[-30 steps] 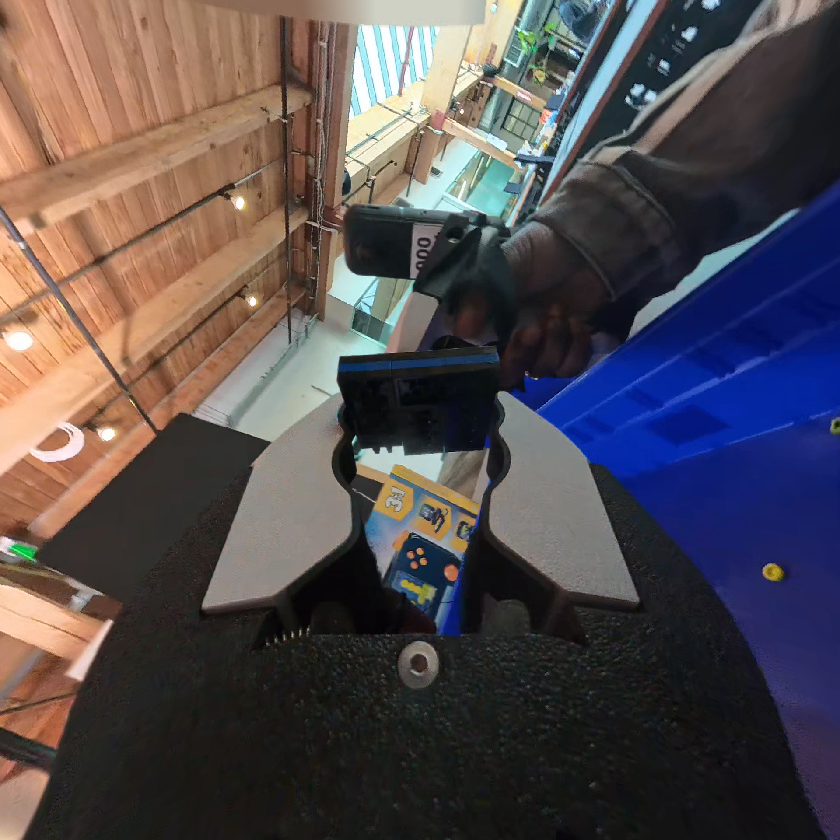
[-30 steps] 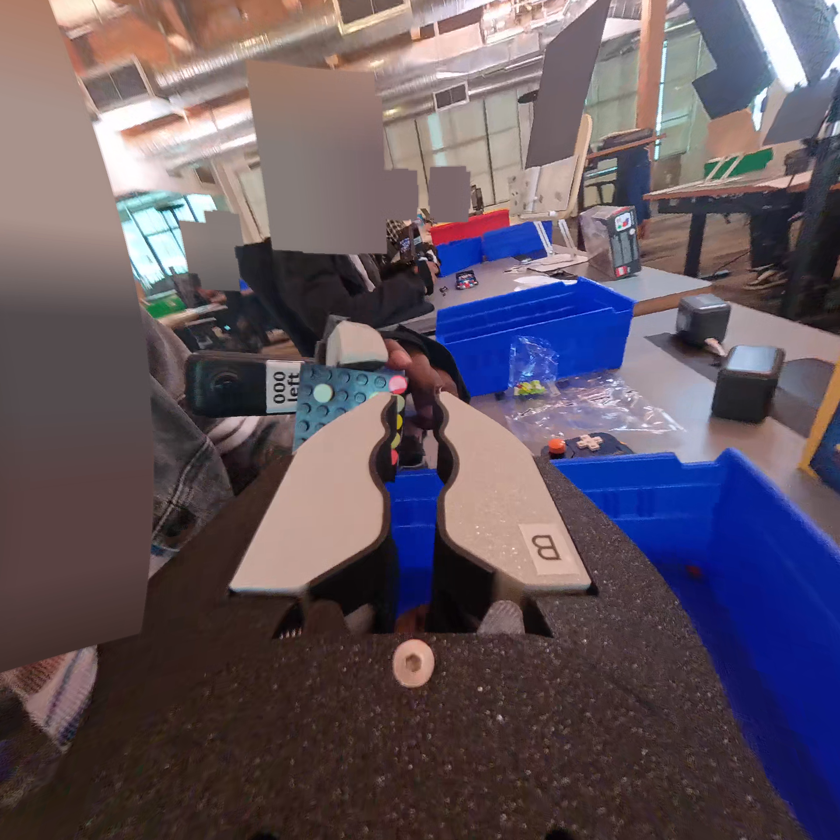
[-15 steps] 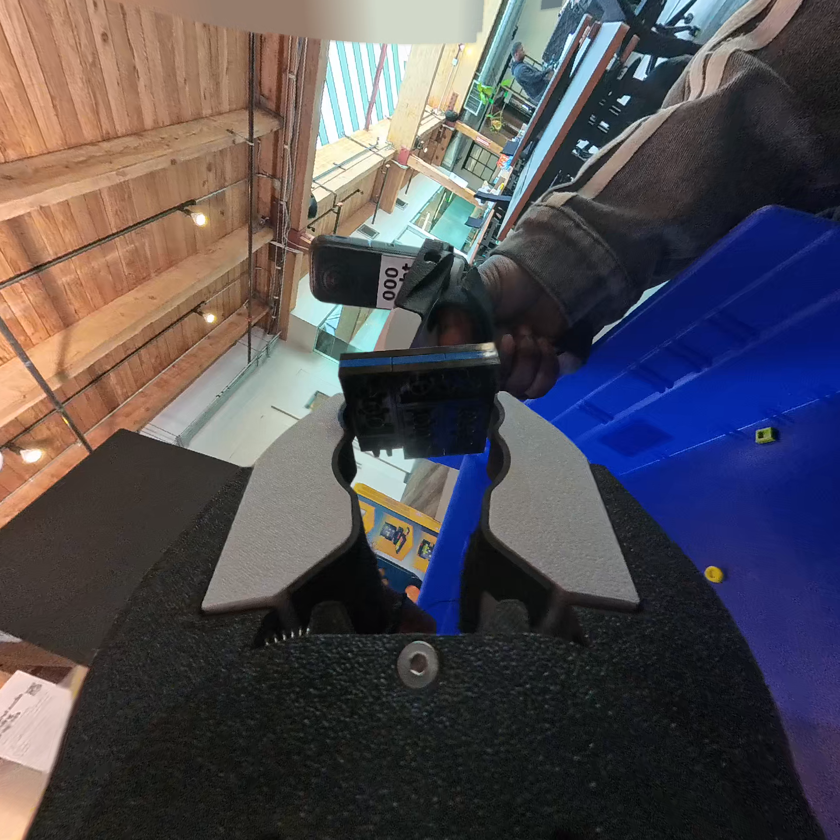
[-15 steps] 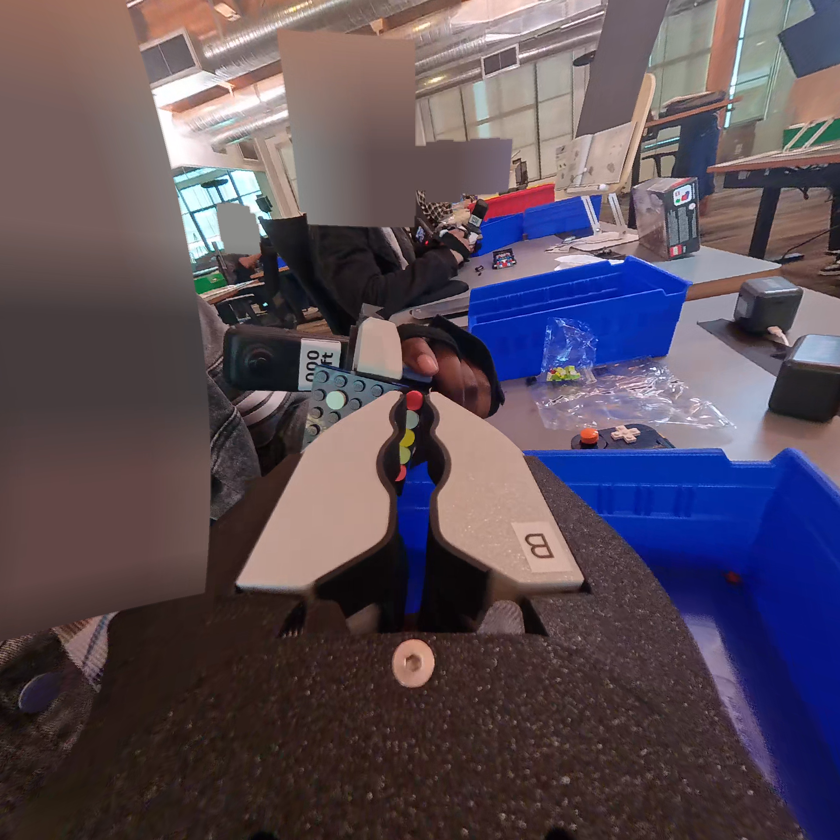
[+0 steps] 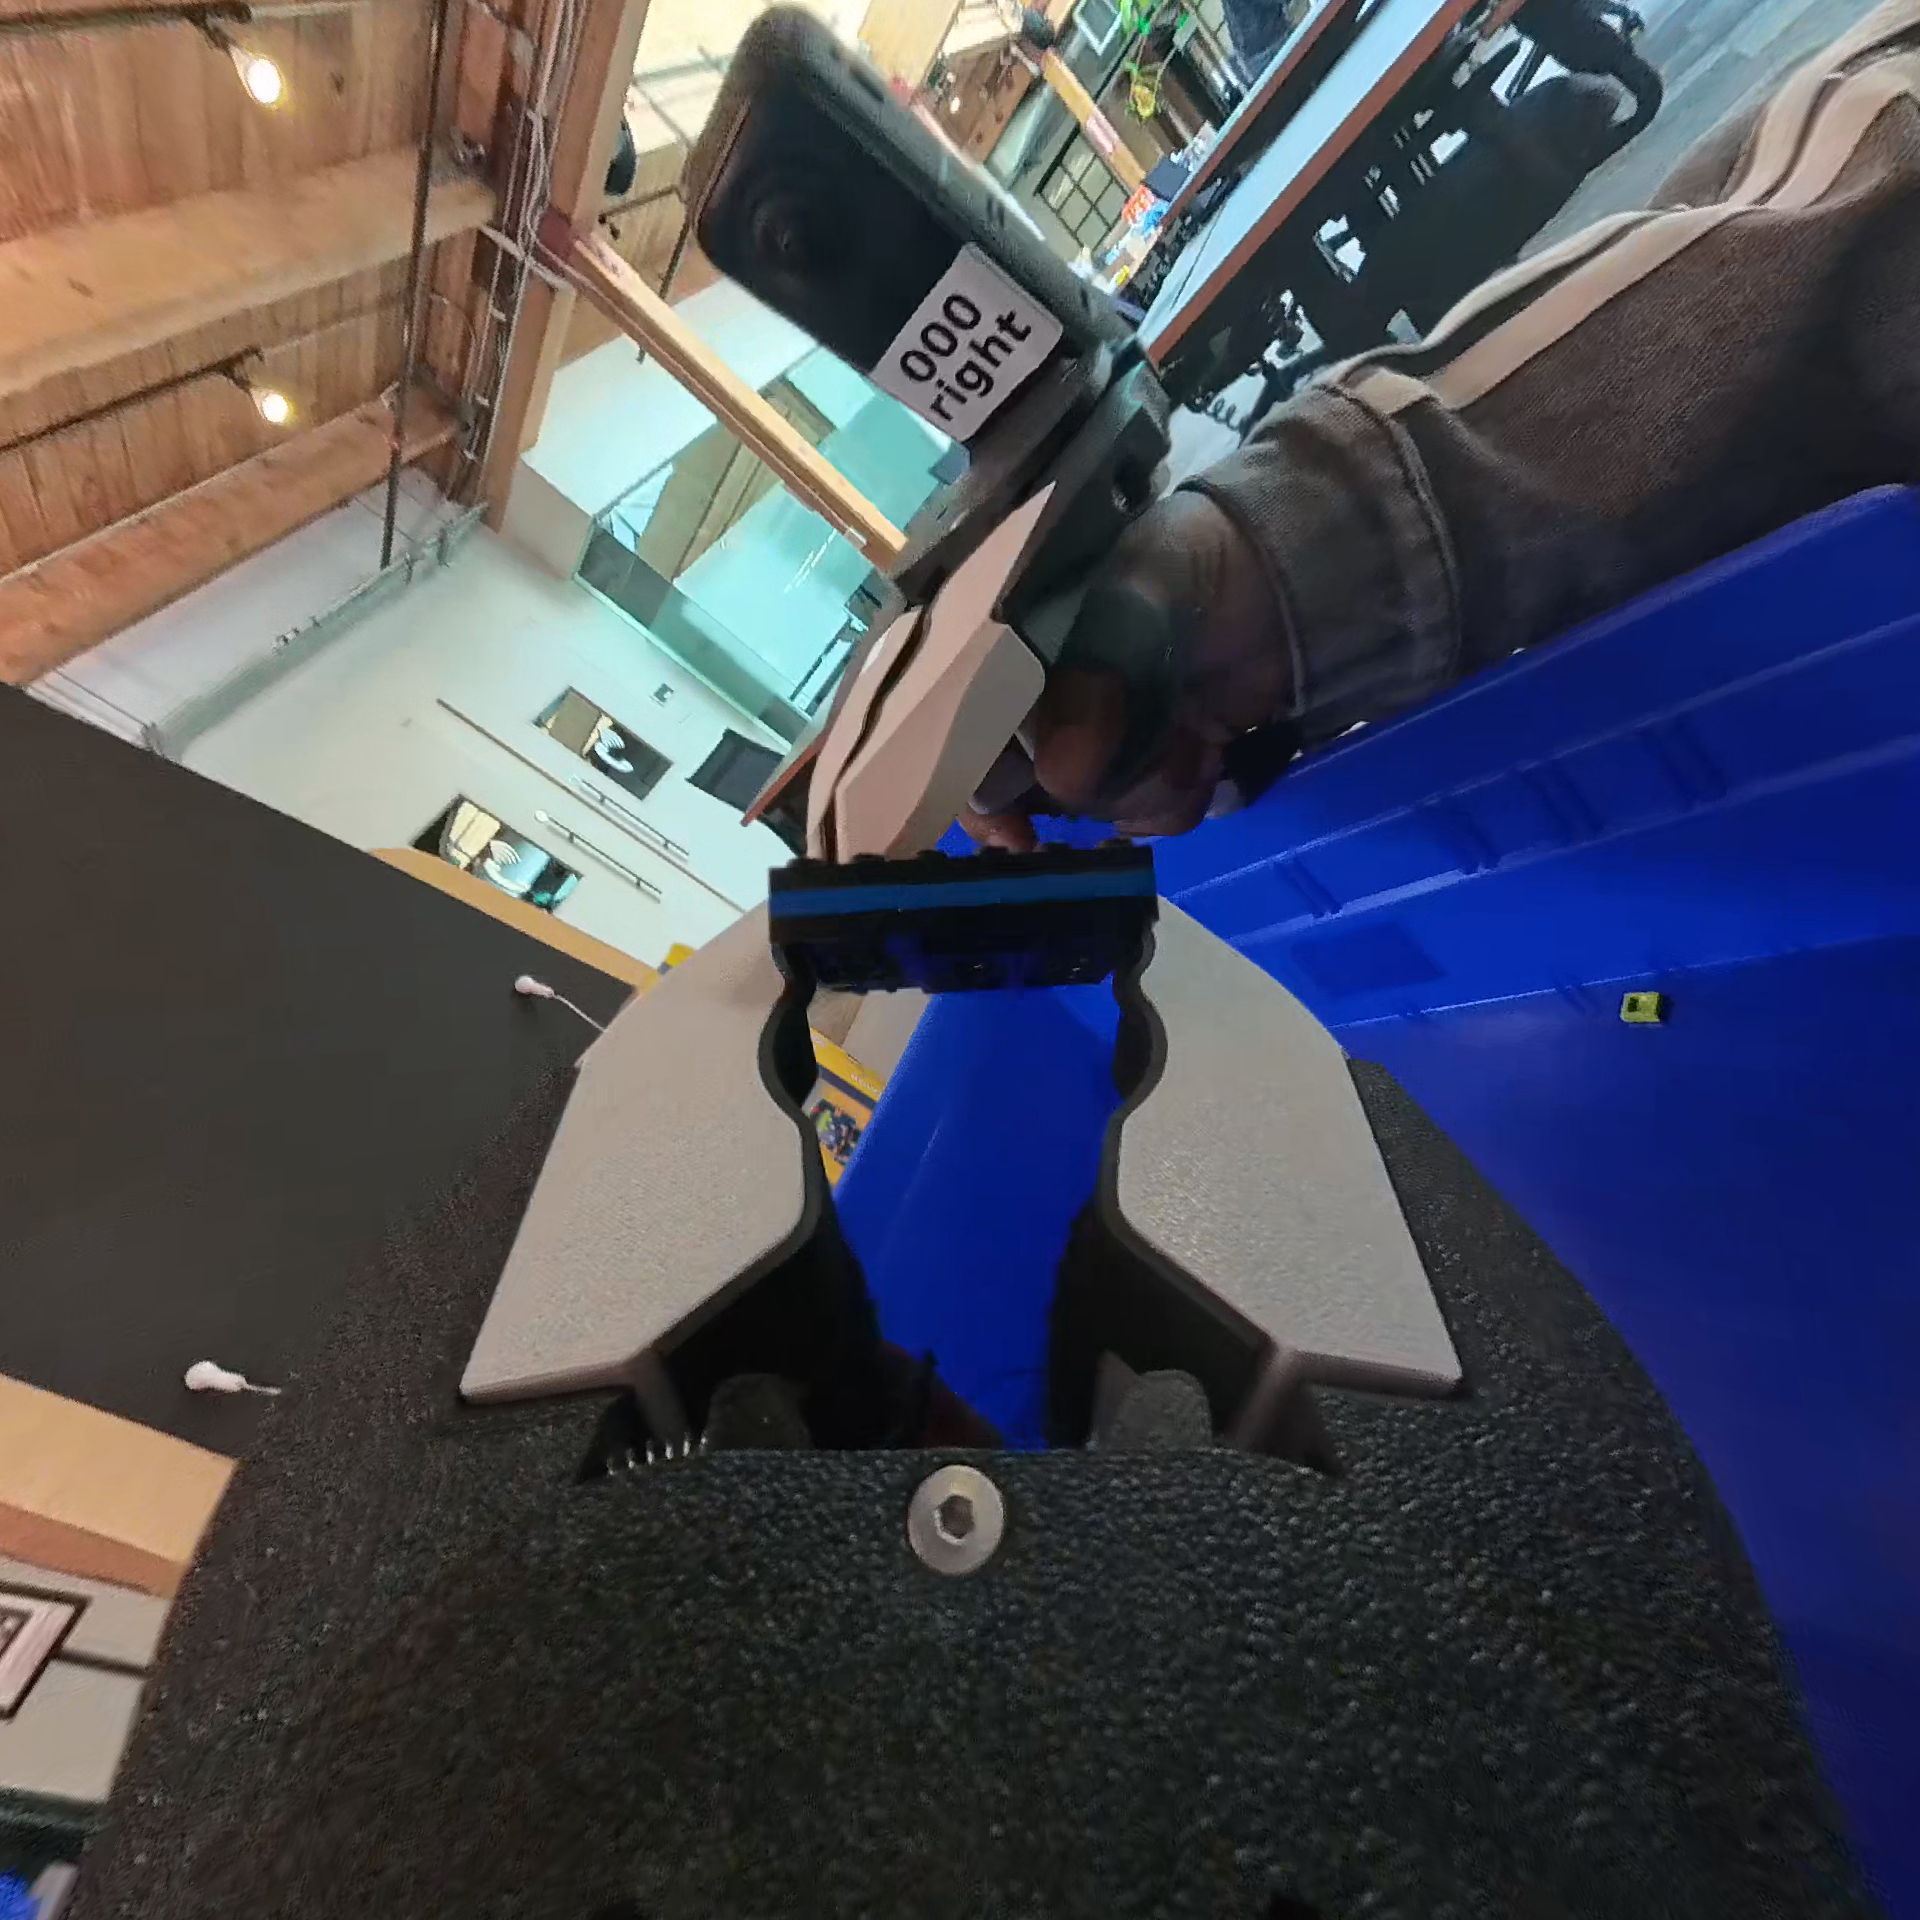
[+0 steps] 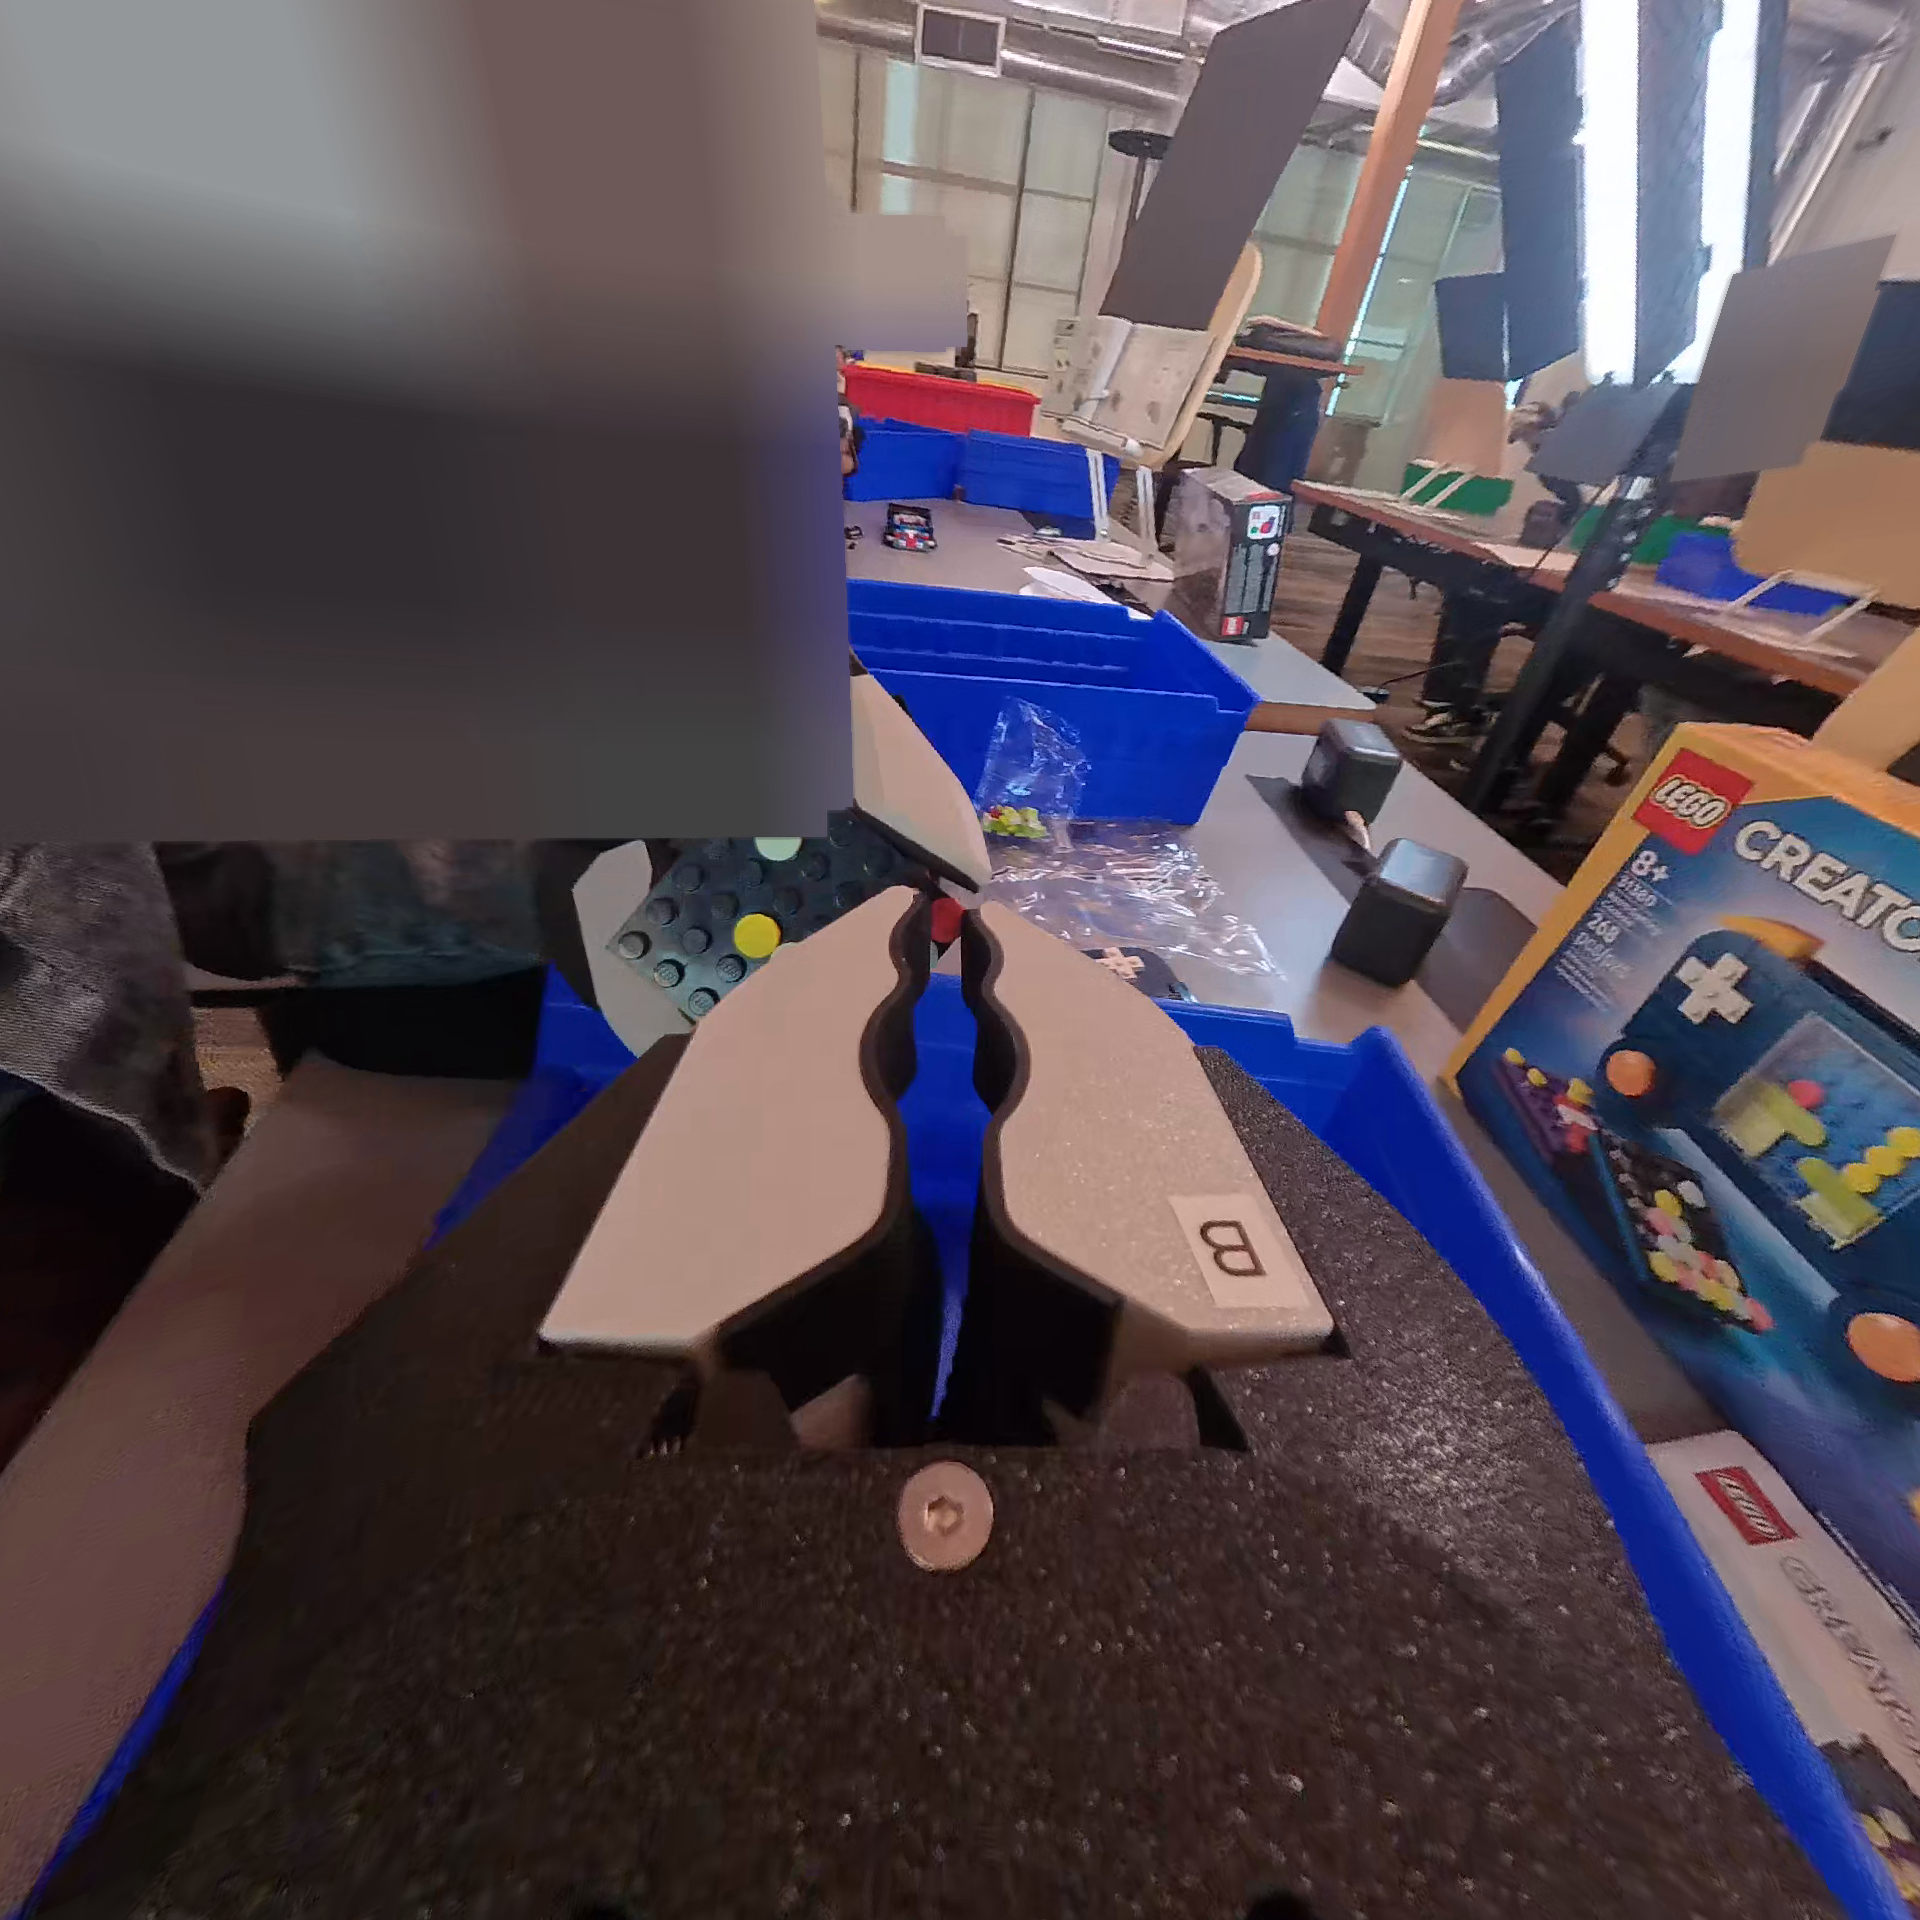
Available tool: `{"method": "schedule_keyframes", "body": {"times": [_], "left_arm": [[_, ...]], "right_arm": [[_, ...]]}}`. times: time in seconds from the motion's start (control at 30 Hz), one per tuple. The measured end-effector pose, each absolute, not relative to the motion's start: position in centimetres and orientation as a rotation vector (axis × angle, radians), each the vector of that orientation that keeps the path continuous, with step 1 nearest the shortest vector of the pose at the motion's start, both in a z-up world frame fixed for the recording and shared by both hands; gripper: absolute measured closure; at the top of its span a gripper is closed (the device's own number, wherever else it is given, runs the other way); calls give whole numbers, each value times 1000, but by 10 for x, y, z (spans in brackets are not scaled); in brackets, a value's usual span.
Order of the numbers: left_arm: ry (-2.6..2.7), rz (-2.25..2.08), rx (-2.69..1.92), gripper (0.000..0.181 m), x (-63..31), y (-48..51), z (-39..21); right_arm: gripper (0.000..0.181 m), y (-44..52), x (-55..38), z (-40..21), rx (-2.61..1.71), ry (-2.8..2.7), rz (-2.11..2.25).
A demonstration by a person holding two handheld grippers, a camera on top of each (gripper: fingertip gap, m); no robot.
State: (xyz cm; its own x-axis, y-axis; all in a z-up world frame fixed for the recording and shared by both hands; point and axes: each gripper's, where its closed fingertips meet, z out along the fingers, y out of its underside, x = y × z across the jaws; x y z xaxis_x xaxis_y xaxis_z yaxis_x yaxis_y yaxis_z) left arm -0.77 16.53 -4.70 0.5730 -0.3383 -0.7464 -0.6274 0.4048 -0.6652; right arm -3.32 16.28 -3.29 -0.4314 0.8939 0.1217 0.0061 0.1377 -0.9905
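Note:
My left gripper (image 5: 961, 961) is shut on a dark studded plate with a blue layer (image 5: 961, 914), held edge-on above the blue bin. In the right wrist view the plate (image 6: 717, 935) shows its studded top, with a yellow round piece (image 6: 755, 935) and a pale one (image 6: 777, 847) on it. My right gripper (image 6: 940, 906) is nearly closed on a small red round piece (image 6: 943, 918), right at the plate's near corner. In the left wrist view the right gripper (image 5: 831, 821) points down onto the plate's top, held by a hand in a brown sleeve.
A large blue bin (image 5: 1558, 831) lies below both grippers, with a small lime piece (image 5: 1640, 1006) inside. A boxed toy set (image 6: 1714, 1039), a clear plastic bag (image 6: 1101, 883), two black cubes (image 6: 1392, 914) and another blue bin (image 6: 1039, 675) sit on the grey table.
The left gripper has tilted the plate from facing its camera to edge-on. The right gripper has moved in close, its tips now at the plate's studded top with the red piece.

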Motion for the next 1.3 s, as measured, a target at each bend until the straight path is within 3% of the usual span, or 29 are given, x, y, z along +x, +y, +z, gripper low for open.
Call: {"method": "schedule_keyframes", "body": {"times": [0.2, 0.27, 0.4, 0.63, 0.8, 0.87, 0.93, 1.3], "left_arm": [[991, 230, -1273, 125, -12, 167, -48], [1046, 281, -1464, 125, -25, 177, -76], [1027, 312, -1246, 125, -12, 164, -49], [1080, 345, -1335, 125, -31, 166, -64], [892, 261, -1149, 125, -39, 152, -28], [883, 356, -1082, 125, -41, 149, -22], [902, 412, -1048, 125, -38, 147, -21], [1045, 484, -1009, 125, -20, 139, -33]], "right_arm": [[175, 166, -33, -32, -847, -1597, 1371], [181, 159, -24, -14, -749, -1521, 1487], [181, 183, -31, -30, -962, -1551, 1400], [181, 186, -36, -61, -1131, -1682, 1329], [181, 178, -32, -38, -1106, -1585, 1536], [169, 169, -31, -24, -1076, -1525, 1674], [168, 154, -31, -15, -1035, -1525, 1751], [166, 128, -40, -20, -1021, -1596, 1729]]}}
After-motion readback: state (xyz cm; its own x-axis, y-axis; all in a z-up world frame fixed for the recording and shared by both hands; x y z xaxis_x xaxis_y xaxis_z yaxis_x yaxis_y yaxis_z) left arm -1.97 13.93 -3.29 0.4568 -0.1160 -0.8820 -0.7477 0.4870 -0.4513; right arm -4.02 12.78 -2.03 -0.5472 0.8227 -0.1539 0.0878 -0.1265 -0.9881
